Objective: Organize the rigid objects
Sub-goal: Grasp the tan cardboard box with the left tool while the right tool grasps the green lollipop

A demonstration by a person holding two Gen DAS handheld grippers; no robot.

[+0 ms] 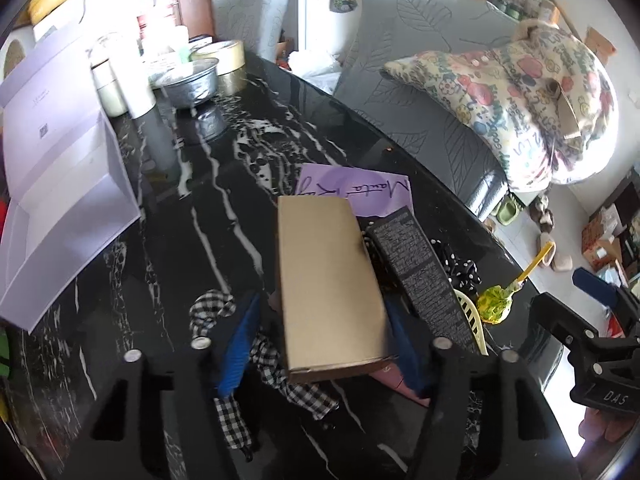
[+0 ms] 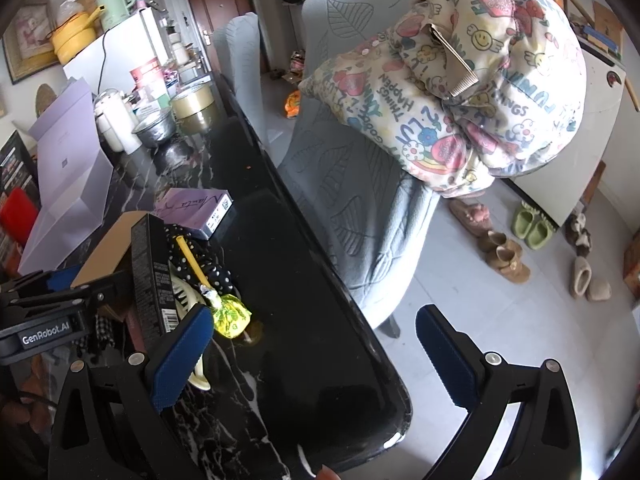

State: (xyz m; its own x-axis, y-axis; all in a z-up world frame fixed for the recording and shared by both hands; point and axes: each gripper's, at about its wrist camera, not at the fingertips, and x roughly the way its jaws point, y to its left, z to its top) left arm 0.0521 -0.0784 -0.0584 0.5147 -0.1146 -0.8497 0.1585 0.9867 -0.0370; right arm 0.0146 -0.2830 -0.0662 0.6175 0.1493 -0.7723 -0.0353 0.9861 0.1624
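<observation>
The plain tan cardboard box (image 1: 332,288), stiff and seemingly light, is clamped across its width by the left gripper (image 1: 320,344); the right gripper (image 2: 308,356), at three o'clock, is held open and empty.

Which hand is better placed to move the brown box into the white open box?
Left. The left gripper already straddles the brown box; the right gripper is open over bare table.

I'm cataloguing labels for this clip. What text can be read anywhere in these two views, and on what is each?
"GenRobot.AI": left gripper body.
"DAS": right gripper body.
"THINGS HAPPEN", "FUNNY": printed padded jacket on the chair.
Handwriting on the purple box: starts "Mauta", rest unclear.
Fine print on the black box: too small.
Print on the white open box: too small.
</observation>
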